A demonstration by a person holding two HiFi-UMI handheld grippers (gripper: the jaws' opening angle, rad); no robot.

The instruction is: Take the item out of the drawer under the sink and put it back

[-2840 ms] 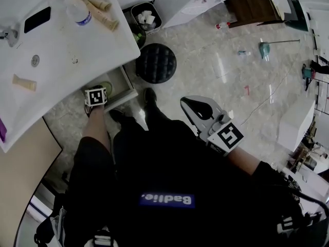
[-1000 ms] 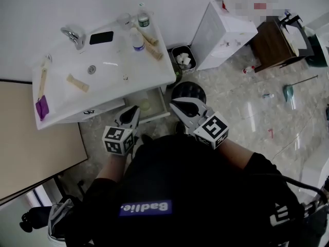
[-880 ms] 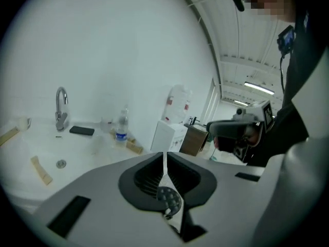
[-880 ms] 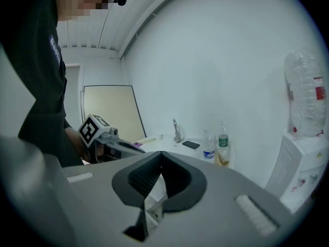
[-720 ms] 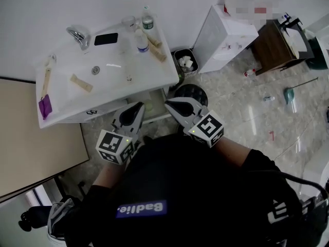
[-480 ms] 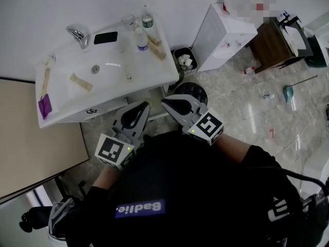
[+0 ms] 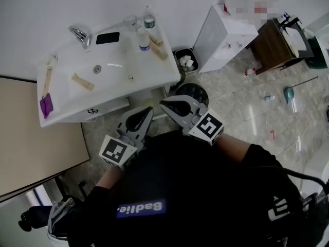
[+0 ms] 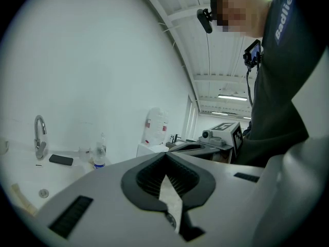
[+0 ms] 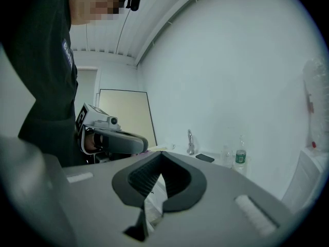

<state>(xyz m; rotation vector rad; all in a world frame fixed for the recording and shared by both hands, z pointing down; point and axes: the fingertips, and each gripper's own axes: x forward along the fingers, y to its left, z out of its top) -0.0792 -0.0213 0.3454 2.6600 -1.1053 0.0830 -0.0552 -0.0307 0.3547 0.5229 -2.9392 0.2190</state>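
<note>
Sink bench (image 7: 110, 73) is seen beyond both jaws. Left gripper (image 7: 148, 110) jaws have just been closing on nothing; right gripper (image 7: 163, 104) jaws are held together, empty, as the unseen item is judged returned below them.

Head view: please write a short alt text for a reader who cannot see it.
Seen from above, a person in black holds the left gripper and right gripper side by side, both shut and empty, the left having just closed, before a white sink bearing a faucet, phone and bottles.
</note>
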